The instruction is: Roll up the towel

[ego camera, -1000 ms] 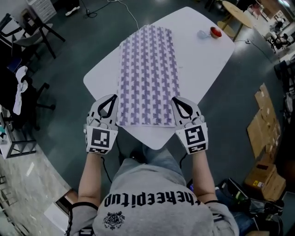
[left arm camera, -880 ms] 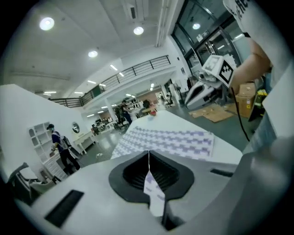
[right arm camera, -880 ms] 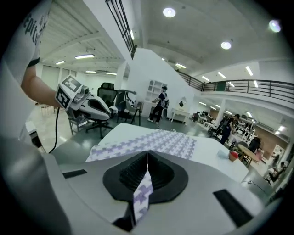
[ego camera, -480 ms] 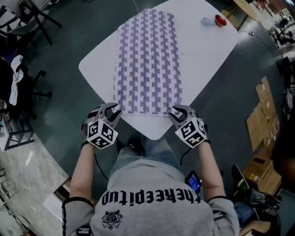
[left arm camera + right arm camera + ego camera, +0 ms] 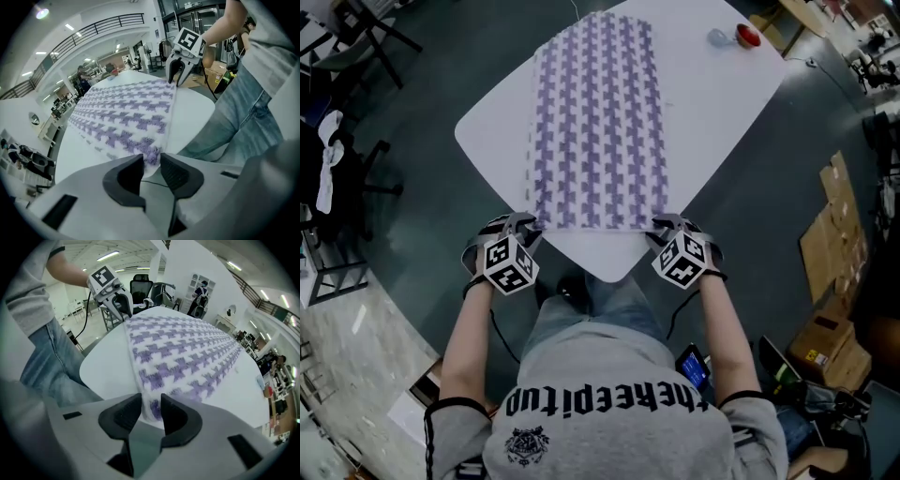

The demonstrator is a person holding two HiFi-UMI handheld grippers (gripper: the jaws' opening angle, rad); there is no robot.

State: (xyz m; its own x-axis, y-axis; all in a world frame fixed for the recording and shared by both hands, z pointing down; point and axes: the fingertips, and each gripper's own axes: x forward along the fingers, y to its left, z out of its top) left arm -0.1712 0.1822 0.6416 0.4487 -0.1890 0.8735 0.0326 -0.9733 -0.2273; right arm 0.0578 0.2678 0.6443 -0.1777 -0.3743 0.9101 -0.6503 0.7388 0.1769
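Observation:
A purple-and-white houndstooth towel (image 5: 595,122) lies flat lengthwise on the white table (image 5: 712,103). My left gripper (image 5: 528,226) sits at the towel's near left corner and my right gripper (image 5: 664,226) at its near right corner, both pointing steeply down. In the left gripper view the corner of the towel (image 5: 126,112) lies between the jaws of the left gripper (image 5: 152,161). In the right gripper view the other corner of the towel (image 5: 183,352) sits between the jaws of the right gripper (image 5: 151,406). Both pairs of jaws have just been opening and stand apart, not pressing on the cloth.
A small red object (image 5: 748,37) and a greyish one (image 5: 715,37) rest at the table's far right corner. Cardboard boxes (image 5: 839,272) lie on the floor to the right, chairs (image 5: 356,178) to the left. The person's legs are right behind the table's near edge.
Both grippers dropped from above the table's near edge to the towel's near corners and tipped steeply downward. Their jaws went from shut to partly open.

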